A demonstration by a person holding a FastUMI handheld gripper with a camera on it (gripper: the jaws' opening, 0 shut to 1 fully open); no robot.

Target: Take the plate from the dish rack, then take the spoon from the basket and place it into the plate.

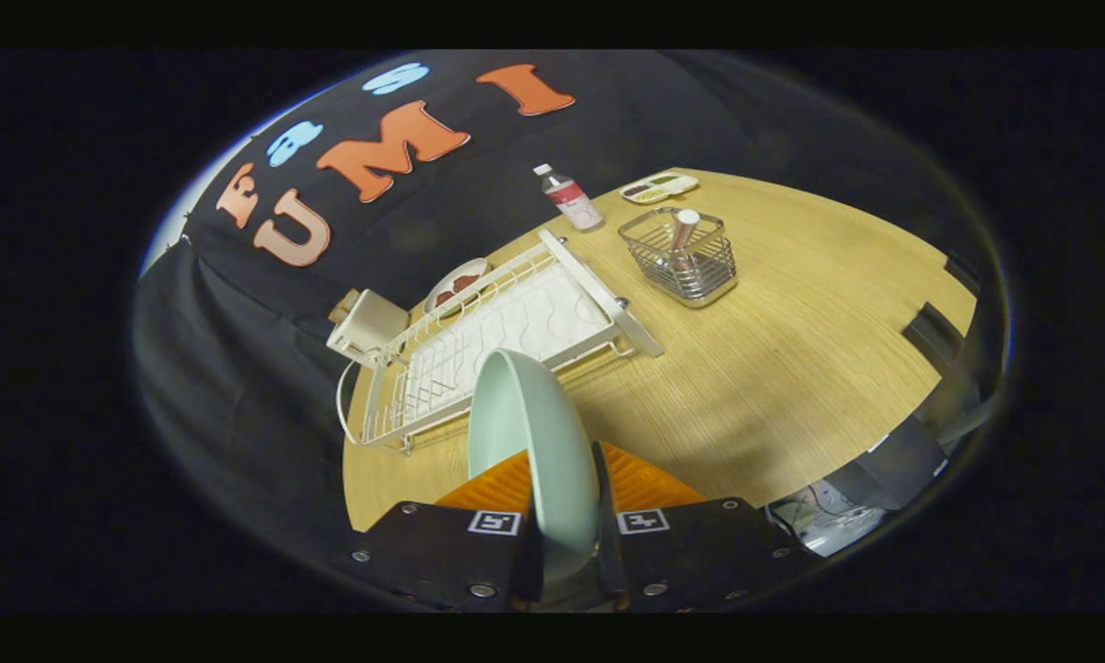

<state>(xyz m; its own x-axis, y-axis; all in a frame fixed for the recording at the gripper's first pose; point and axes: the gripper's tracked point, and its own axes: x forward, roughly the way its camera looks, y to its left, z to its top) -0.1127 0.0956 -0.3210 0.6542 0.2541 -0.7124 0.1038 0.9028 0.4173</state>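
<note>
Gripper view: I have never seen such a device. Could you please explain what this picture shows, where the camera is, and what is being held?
The camera sits on a hand-held tool with two fingers, a pair of tongs that a person carries; there is no robot arm. It looks forward along the fingers, which appear at the bottom, and its fisheye lens bends the scene into a round shape.

The tongs are shut on a pale green plate, held on edge between both fingers, above the wooden table.

On the table, beyond the plate, lies a white dish rack. To its right stands a wire basket with a spoon standing in it. Behind these are a small bottle, a flat white tray, a small dish and a white box.
</note>
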